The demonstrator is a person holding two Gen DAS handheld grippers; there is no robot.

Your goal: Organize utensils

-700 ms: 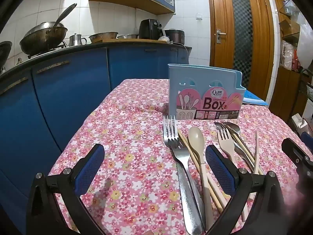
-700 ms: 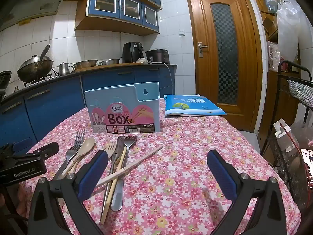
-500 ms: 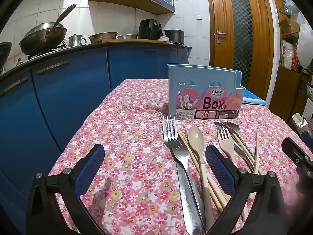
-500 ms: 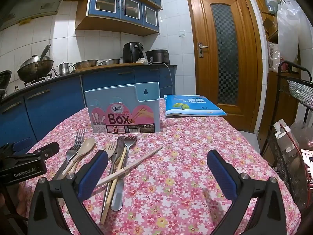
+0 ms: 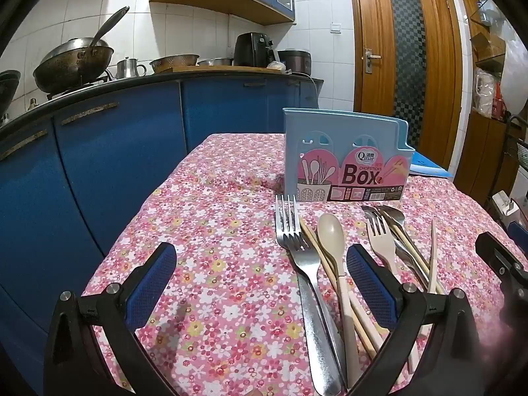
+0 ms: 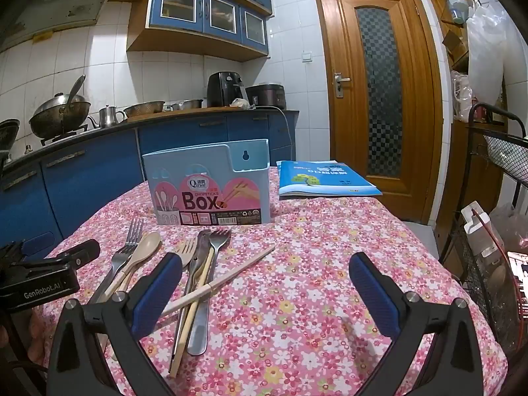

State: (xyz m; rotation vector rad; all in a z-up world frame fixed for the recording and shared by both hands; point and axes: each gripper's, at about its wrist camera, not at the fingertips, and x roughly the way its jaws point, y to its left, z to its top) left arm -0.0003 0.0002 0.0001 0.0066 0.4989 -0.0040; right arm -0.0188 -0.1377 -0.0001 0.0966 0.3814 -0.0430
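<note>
- The left gripper (image 5: 260, 275), black with blue ribbed pads, hangs low over the pink floral tablecloth (image 5: 214, 231) with its jaws spread wide and nothing between them; its right finger sits above the handles of the utensil pile.
- The right gripper (image 6: 264, 280), the same black and blue build, is also spread wide and holds nothing; its left finger overlaps the near end of the pile.
- The light blue plastic chopsticks box (image 6: 211, 184) with a pink "Box" label stands upright past the utensils, toward the table's far end.
- In front of it lie, loosely fanned with handles toward the cameras: 1 long steel fork (image 5: 298, 257), 1 beige plastic spoon (image 5: 331, 234), 1 beige plastic fork (image 5: 381, 242), a steel fork and steel spoon (image 6: 211, 254) side by side, and pale wooden chopsticks (image 6: 231, 279), 1 of them lying across the steel handles.
- A blue-covered book (image 6: 325, 181) lies flat just beside the box, on its right.
</note>
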